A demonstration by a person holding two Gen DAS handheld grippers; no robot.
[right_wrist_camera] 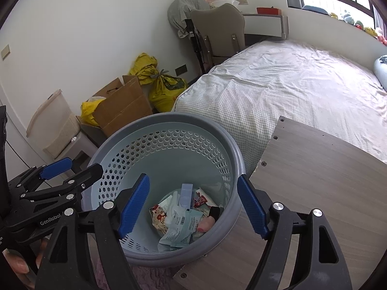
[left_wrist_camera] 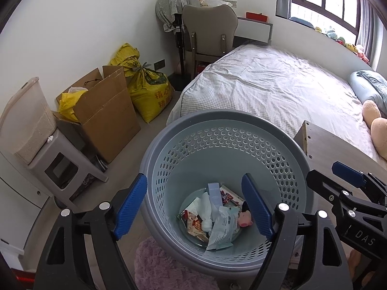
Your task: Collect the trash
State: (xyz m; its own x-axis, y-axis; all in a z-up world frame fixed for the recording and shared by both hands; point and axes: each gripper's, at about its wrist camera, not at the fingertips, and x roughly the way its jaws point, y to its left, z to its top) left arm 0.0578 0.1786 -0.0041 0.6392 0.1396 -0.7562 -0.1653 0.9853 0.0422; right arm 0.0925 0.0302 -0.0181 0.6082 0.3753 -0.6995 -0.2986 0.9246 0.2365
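Blue-padded left tongs [left_wrist_camera: 194, 207] and right tongs [right_wrist_camera: 193, 207] tilt down, agape, empty, over the bin [left_wrist_camera: 227, 120].

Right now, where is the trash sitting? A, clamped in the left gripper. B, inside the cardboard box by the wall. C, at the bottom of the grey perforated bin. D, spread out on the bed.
C: the wrappers and packets lie at the bottom of the grey bin, while the left gripper and the right gripper hang open above it, holding nothing.
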